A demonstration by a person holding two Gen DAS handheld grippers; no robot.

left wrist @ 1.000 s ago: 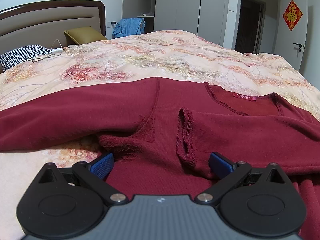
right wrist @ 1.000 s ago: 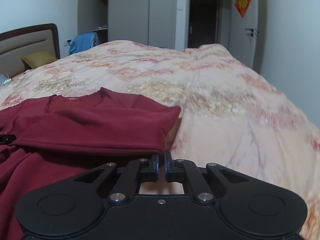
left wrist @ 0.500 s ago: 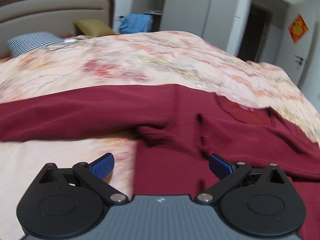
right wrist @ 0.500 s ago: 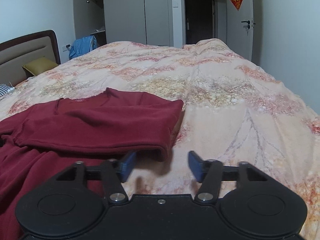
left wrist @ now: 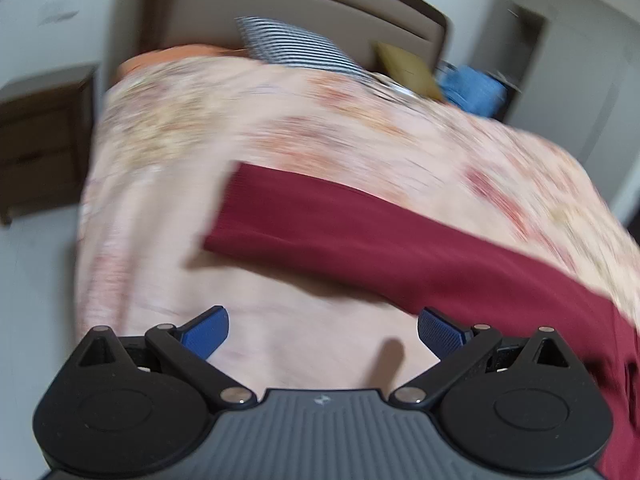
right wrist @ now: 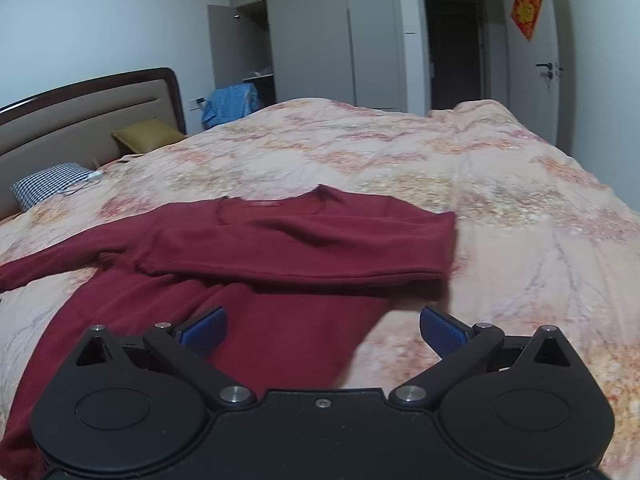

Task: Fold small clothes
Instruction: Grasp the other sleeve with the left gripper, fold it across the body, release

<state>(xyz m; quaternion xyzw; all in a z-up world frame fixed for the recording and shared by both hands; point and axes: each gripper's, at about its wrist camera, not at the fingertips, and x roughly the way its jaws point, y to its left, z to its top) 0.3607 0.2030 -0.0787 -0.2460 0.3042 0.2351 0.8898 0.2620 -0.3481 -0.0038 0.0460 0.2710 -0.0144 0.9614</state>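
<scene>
Lying ahead: red sweater point(right wrist: 280, 248) on quilt point(right wrist: 500, 200) | left hand-held gripper point(left wrist: 322, 330) wide | right hand-held gripper point(right wrist: 322, 330) wide

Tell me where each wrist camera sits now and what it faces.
Left wrist: on the left gripper, rolled and blurred, facing the outstretched sleeve and headboard; open blue fingers show.
Right wrist: on the right gripper, level, facing the red sweater and wardrobe; open fingers show.
Shared: sweater, floral duvet.
</scene>
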